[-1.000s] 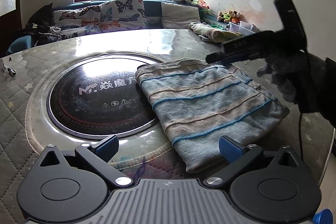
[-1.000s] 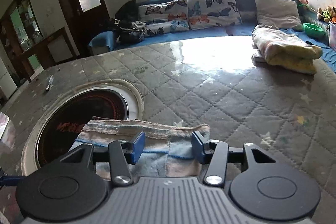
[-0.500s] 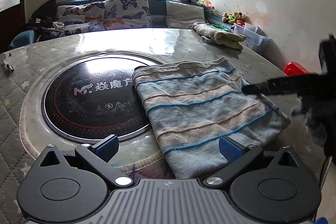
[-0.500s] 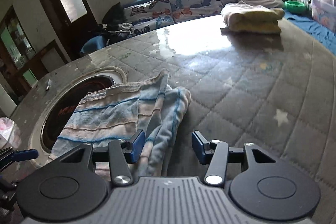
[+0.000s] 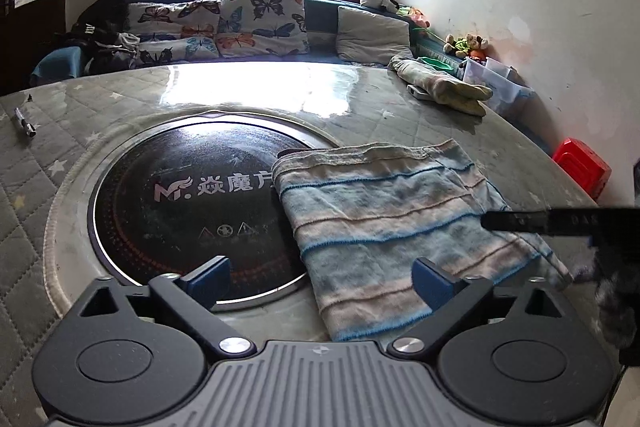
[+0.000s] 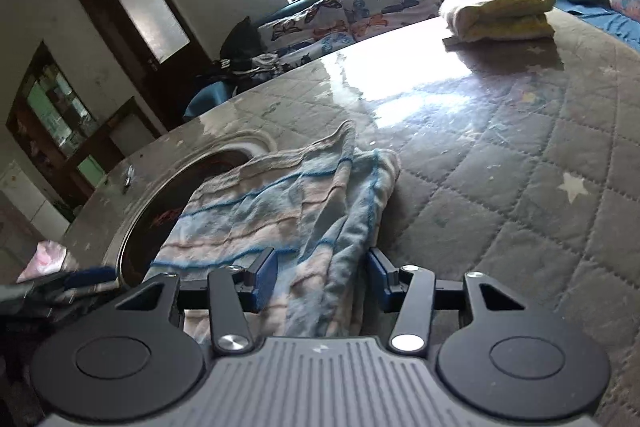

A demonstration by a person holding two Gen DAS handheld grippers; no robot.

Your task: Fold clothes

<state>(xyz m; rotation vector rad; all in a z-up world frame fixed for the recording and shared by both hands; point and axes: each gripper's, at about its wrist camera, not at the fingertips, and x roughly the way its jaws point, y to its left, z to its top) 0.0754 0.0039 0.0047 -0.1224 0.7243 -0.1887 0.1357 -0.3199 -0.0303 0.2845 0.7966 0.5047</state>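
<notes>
The striped towel (image 5: 392, 227) lay folded on the bench (image 5: 360, 107). The left claw (image 5: 320, 279), empty, was closing above its near edge. The right claw (image 6: 322, 277) stood half-open around its folded side, not pressing.

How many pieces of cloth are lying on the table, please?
2: a striped blue cloth partly over the round cooktop, and a folded yellowish cloth near the far edge of the table. Others may lie out of view.
</notes>
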